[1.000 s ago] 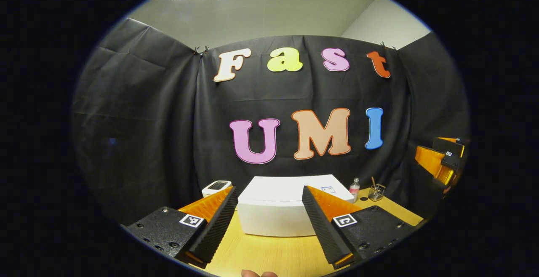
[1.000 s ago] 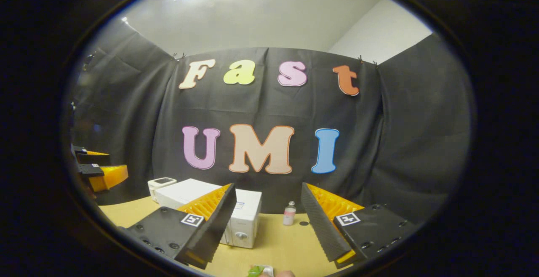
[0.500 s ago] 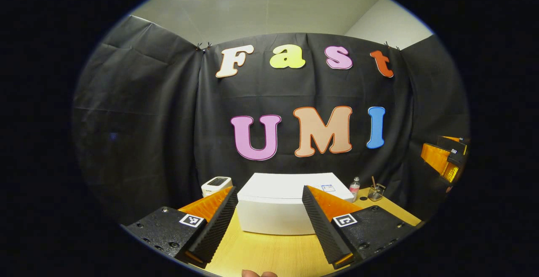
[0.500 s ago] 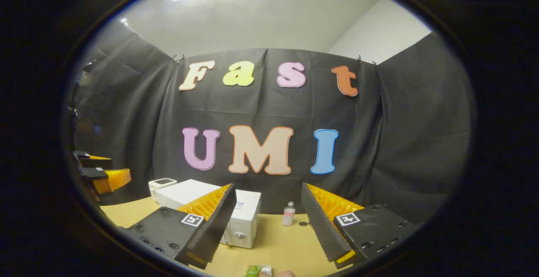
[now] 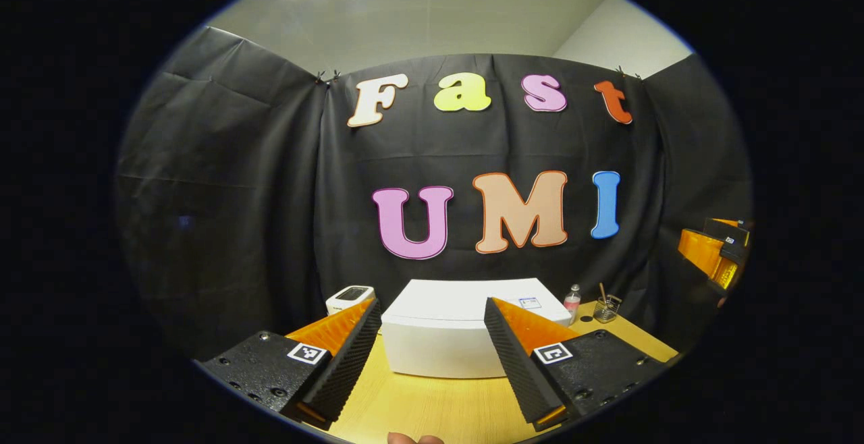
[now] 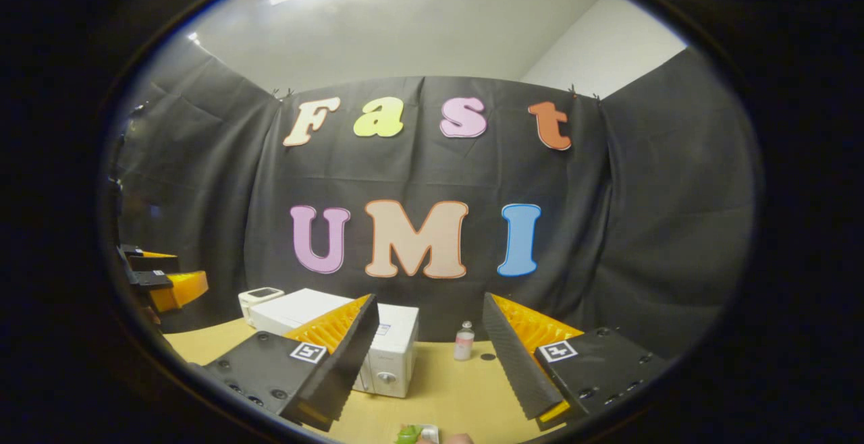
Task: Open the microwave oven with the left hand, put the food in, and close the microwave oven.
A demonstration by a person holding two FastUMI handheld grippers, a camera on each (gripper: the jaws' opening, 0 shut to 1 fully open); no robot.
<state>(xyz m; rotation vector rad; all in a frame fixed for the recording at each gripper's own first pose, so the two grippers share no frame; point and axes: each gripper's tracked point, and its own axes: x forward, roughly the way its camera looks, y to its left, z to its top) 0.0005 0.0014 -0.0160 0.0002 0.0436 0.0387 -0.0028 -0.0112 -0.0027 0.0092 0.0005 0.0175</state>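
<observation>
Holding: nothing in either tool; both hang above the pale wood-grain table (image 5: 432,407) with their jaws spread wide.
Left gripper (image 5: 432,326): jaws released, the two ribbed wedge-shaped fingers (image 5: 344,356) well apart and touching nothing; the boxy white microwave oven (image 5: 466,336) is seen in the gap between them, farther back on the table.
Right gripper (image 6: 428,326): jaws likewise released and bare; its ridged fingers (image 6: 509,356) frame the microwave's right end and a small clear bottle with a pink label (image 6: 463,341).
Microwave look: smooth matt white casing with rounded edges, flat top carrying a small sticker near its right rear corner; door closed; in the right gripper view its control side shows a round knob (image 6: 386,377).
Food: a small green leafy item in a pale tray (image 6: 418,434) at the near table edge, just ahead of the right gripper and partly cut off.
Other items: a small white device with a dark screen (image 5: 349,297) just left of the microwave; a little wire holder with sticks (image 5: 605,308) beside the bottle to its right.
Backdrop: creased black cloth wall (image 5: 223,194).
</observation>
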